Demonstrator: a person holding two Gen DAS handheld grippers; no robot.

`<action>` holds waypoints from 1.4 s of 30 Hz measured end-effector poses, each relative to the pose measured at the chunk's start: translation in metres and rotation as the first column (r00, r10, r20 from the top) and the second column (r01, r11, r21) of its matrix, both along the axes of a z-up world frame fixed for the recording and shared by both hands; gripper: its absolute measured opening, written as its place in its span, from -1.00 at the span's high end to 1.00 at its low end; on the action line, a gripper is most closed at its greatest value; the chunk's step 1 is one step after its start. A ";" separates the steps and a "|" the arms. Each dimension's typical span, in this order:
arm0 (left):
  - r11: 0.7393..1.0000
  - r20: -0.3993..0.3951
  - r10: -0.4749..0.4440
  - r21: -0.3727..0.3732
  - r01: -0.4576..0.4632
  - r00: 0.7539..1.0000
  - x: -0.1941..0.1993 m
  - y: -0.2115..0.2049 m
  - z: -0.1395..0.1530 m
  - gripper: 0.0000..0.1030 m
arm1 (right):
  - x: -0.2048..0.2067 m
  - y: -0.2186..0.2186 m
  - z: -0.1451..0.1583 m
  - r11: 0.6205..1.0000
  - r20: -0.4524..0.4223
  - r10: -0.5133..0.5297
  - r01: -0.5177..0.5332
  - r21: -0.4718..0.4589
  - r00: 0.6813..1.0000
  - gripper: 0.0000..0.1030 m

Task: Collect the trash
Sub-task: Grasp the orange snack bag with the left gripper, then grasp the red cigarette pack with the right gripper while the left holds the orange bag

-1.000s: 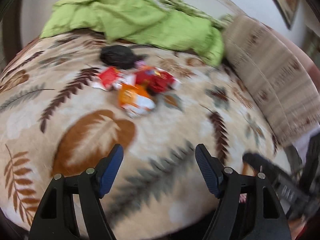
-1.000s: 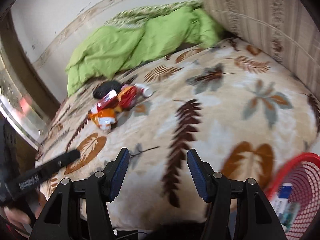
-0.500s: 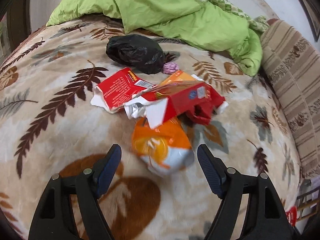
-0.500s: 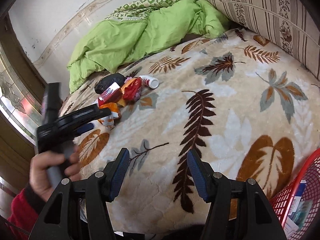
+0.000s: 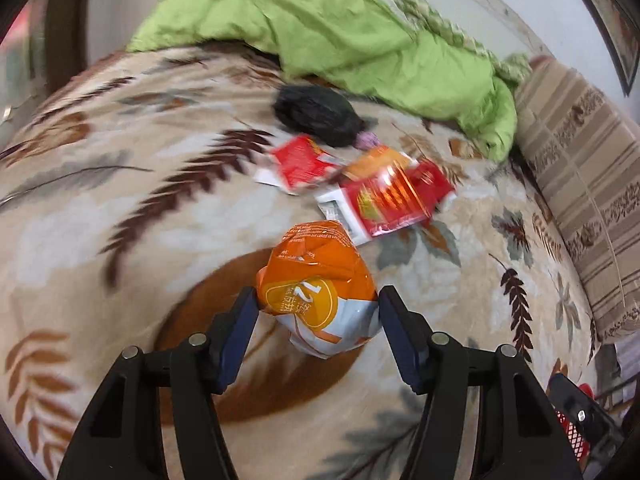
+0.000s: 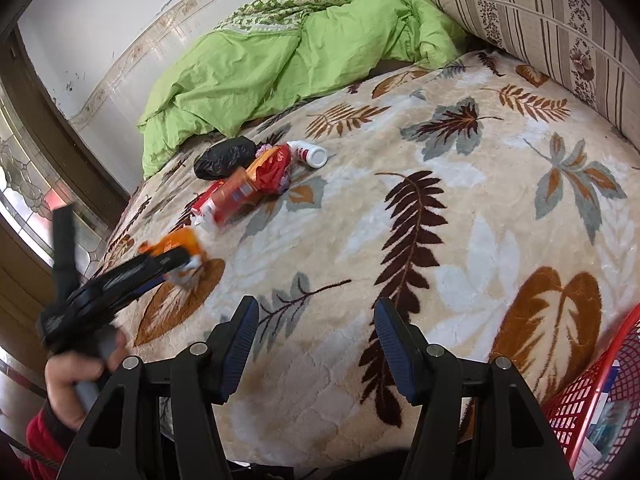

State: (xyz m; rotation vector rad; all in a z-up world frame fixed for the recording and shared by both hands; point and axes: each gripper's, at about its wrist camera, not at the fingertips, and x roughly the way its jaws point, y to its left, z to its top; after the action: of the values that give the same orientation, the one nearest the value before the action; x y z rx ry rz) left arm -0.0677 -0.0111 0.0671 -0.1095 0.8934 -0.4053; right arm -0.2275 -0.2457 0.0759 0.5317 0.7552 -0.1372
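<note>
Orange and white, the crumpled snack bag (image 5: 318,288) sat between my left gripper (image 5: 316,320) pads, whose jaws had just been closing; both blue pads (image 5: 240,336) met its sides, pinching it at its white lower end. Its long axis ran away from me, orange end pointing up the bed toward the other litter, white end toward my fingers. From my right wrist view the same bag (image 6: 178,246) showed at the tip of that gripper, near the left edge of the bed, with a hand (image 6: 76,376) in a red sleeve on the handle.

Beyond the bag lay a red carton (image 5: 394,200), a smaller red wrapper (image 5: 300,162), a black plastic bag (image 5: 316,114) and, seen from the right, a white bottle (image 6: 308,153) lying on its side, all clustered together.

My right gripper (image 6: 316,336) hung with its fingers spread and nothing between them, above bare blanket.

Everything rested on a cream fleece blanket (image 6: 460,220) printed with brown, rust and grey leaves. A green duvet (image 6: 280,52) was heaped at the far end, a striped cushion (image 6: 540,12) stood along the right side, and a red mesh basket (image 6: 588,392) sat at the near right corner. White wall lay behind.
</note>
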 end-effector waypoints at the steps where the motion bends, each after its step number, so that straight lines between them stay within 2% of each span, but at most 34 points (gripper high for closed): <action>1: 1.000 0.022 0.021 0.010 -0.021 1.000 -0.003 0.004 0.002 -0.19 | 0.002 0.001 0.000 1.000 -0.006 0.012 -0.012 0.006 1.000 -0.23; 5: 0.997 0.078 0.060 0.040 -0.063 0.995 -0.004 0.018 0.006 -0.19 | 0.020 0.012 0.002 0.997 -0.013 0.076 -0.076 0.017 0.997 -0.23; 7: 0.997 0.089 0.069 0.032 -0.072 0.994 -0.004 0.023 0.006 -0.19 | 0.033 0.017 0.007 0.994 -0.006 0.107 -0.107 0.021 0.994 -0.23; 13: 0.994 0.117 0.097 0.045 -0.103 0.988 0.001 0.027 0.003 -0.19 | 0.101 0.023 0.022 0.984 0.033 0.172 -0.174 0.044 0.984 -0.23; 15: 0.993 0.122 0.097 0.054 -0.104 0.988 0.001 0.026 0.001 -0.19 | 0.133 0.027 0.026 0.981 0.022 0.193 -0.193 0.018 0.981 -0.13; 20: 0.990 0.122 0.111 0.072 -0.121 0.986 0.003 0.029 -0.001 -0.19 | 0.202 0.035 0.033 0.974 0.015 0.220 -0.219 -0.066 0.975 -0.04; 23: 0.988 0.118 0.122 0.076 -0.132 0.985 0.006 0.032 -0.003 -0.19 | 0.239 0.037 0.023 0.966 -0.018 0.252 -0.252 -0.058 0.968 0.04; 27: 0.988 0.108 0.133 0.068 -0.141 0.985 0.009 0.036 -0.005 -0.19 | 0.267 0.035 0.005 0.958 -0.080 0.280 -0.284 -0.039 0.957 0.10; 30: 0.988 0.100 0.138 0.055 -0.144 0.985 0.010 0.039 -0.005 -0.19 | 0.265 0.038 -0.003 0.947 -0.123 0.307 -0.315 -0.056 0.944 0.10; 33: 0.988 0.093 0.141 0.042 -0.146 0.986 0.011 0.041 -0.005 -0.19 | 0.243 0.041 -0.012 0.927 -0.172 0.362 -0.373 -0.040 0.916 0.10; 39: 0.988 0.088 0.148 0.023 -0.151 0.985 0.011 0.043 -0.004 -0.19 | 0.180 0.058 -0.022 0.871 -0.210 0.491 -0.481 0.101 0.846 0.10; 40: 0.988 0.088 0.149 0.021 -0.152 0.985 0.010 0.044 -0.004 -0.19 | 0.172 0.063 -0.020 0.864 -0.210 0.502 -0.496 0.084 0.839 0.10; 42: 0.988 0.089 0.153 0.022 -0.155 0.984 0.010 0.044 -0.004 -0.19 | 0.161 0.066 -0.005 0.866 -0.178 0.492 -0.501 -0.002 0.852 0.10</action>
State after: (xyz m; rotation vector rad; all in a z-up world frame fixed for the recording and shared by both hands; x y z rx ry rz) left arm -0.0578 0.0329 0.0635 -0.1329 0.7986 -0.2509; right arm -0.0663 -0.1800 0.0708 0.2635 1.0354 0.2862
